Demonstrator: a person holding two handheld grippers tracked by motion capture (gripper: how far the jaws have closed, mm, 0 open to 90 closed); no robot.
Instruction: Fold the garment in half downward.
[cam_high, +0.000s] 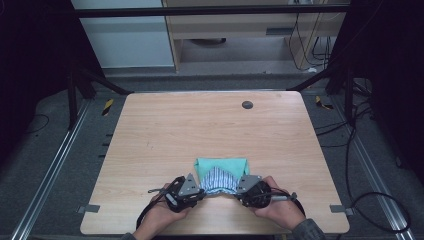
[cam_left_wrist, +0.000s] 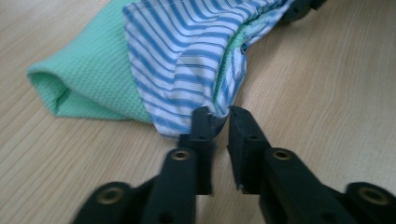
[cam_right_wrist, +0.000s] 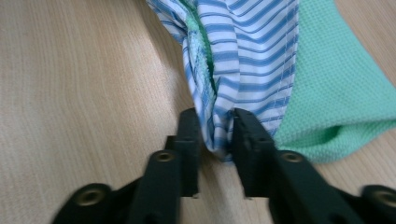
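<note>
A cloth, green waffle weave on one face (cam_high: 221, 163) and blue-and-white striped on the other (cam_high: 218, 180), lies folded near the table's front edge. In the high view my left gripper (cam_high: 202, 192) holds its near left corner and my right gripper (cam_high: 236, 192) its near right corner. In the left gripper view the jaws (cam_left_wrist: 220, 116) are shut on a bunched striped corner (cam_left_wrist: 187, 56), with the green layer (cam_left_wrist: 88, 74) behind it. The right gripper (cam_right_wrist: 215, 122) is shut on the other striped corner (cam_right_wrist: 243, 51), and the green fold (cam_right_wrist: 336, 93) lies beside it.
The wooden table (cam_high: 200, 125) has a dark round grommet (cam_high: 247, 104) near its far edge. Both hands rest at the front edge. Black frame legs and cables (cam_high: 360, 200) lie on the floor around the table.
</note>
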